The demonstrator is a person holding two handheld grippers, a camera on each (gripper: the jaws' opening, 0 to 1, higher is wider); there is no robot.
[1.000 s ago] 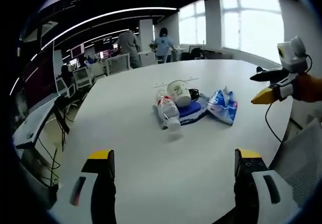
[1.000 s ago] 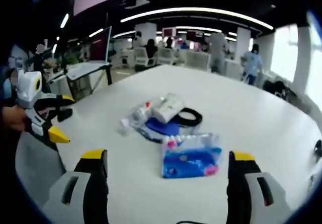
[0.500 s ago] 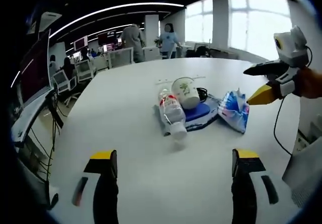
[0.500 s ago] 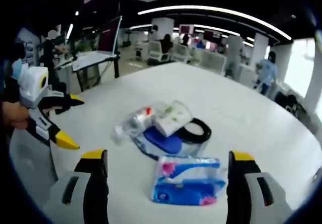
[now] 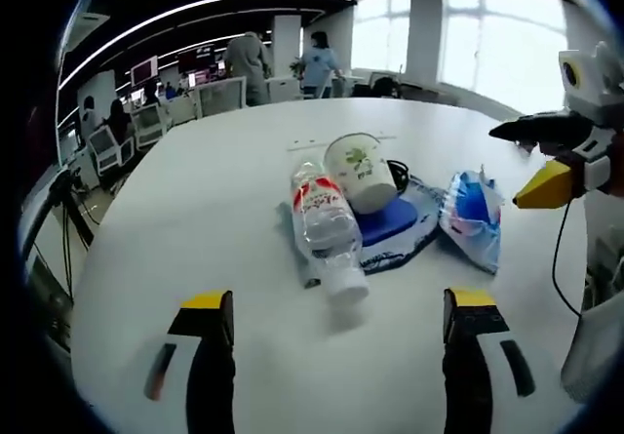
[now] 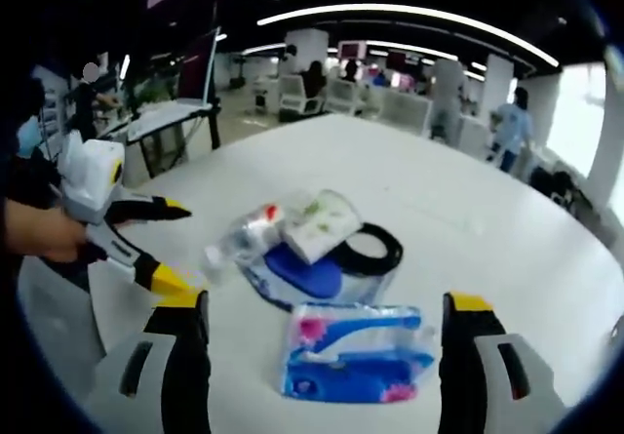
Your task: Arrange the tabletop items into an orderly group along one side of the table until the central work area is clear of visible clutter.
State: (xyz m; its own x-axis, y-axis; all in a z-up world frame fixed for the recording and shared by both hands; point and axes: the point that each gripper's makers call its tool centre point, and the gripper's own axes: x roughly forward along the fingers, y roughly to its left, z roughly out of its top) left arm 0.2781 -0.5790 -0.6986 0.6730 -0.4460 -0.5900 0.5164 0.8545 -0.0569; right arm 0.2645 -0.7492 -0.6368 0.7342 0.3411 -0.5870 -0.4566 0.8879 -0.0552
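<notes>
Left tool (image 5: pixel 331 317): jaws wide apart, empty, facing the bottle (image 5: pixel 327 234).
Right tool (image 6: pixel 322 322): spread wide, empty, over the tissue pack (image 6: pixel 356 366).
Clutter: mug (image 5: pixel 363 171), blue mat (image 5: pixel 390 224), black cable (image 6: pixel 375 249) bunched mid-table (image 5: pixel 195 210).
Progress: seemingly nothing sorted yet; everything needs shifting sideward.

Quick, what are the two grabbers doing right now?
Left gripper: open, holding nothing.
Right gripper: open, holding nothing.

table (image 5: pixel 195 210): smooth matt white | bottle (image 5: pixel 324 229): clear plastic | tissue pack (image 6: pixel 356 351): glossy film
</notes>
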